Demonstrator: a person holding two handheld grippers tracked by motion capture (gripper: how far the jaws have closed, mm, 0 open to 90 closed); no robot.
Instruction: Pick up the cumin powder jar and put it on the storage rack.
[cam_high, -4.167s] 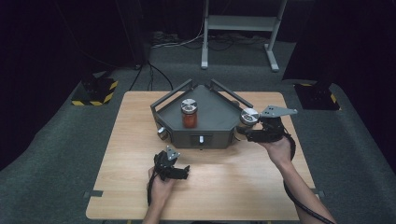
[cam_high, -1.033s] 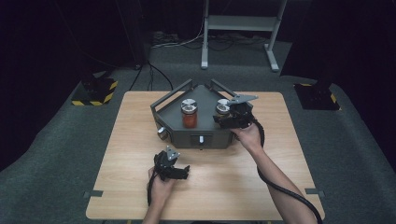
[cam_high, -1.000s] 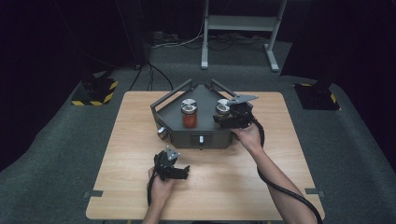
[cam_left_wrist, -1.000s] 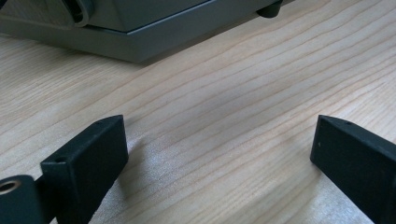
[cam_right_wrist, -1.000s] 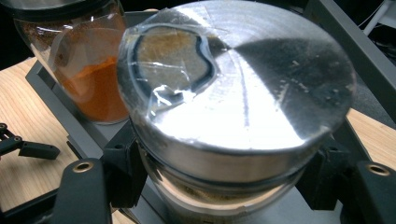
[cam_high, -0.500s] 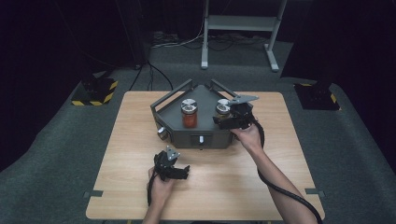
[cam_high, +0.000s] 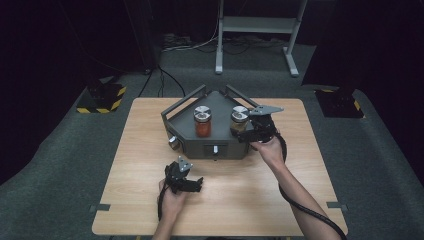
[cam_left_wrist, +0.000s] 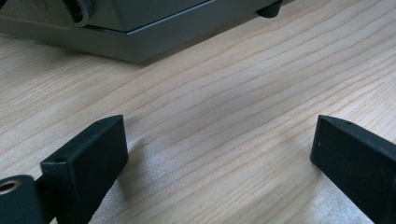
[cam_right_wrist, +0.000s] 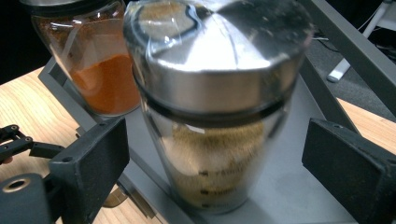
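Note:
A grey three-cornered tray (cam_high: 220, 146) stands at the middle of the wooden table (cam_high: 145, 130). In it stand two silver-lidded glass jars: one with orange powder (cam_high: 202, 123) and, to its right, one with brownish powder (cam_high: 239, 119). My right gripper (cam_high: 244, 132) reaches in from the right at the brownish jar (cam_right_wrist: 219, 116). Its jaws have just been opening. The jar stands between them with a gap on each side, and the orange jar (cam_right_wrist: 100, 70) is behind it. My left gripper (cam_high: 194, 184) lies open on the table in front of the tray, with bare wood between its jaws (cam_left_wrist: 219, 140).
The tray's low base (cam_left_wrist: 140, 37) is close ahead of the left gripper. Raised grey rails (cam_right_wrist: 345, 51) edge the tray behind the jars. A knob (cam_high: 174, 142) sticks out at the tray's front left corner. Beyond the table lie carpet, a metal stand (cam_high: 255, 30) and cables.
Since the oldest frame the right gripper has carried the brownish jar from the tray's right corner into the tray beside the orange jar. Over the last second both hands stayed nearly still.

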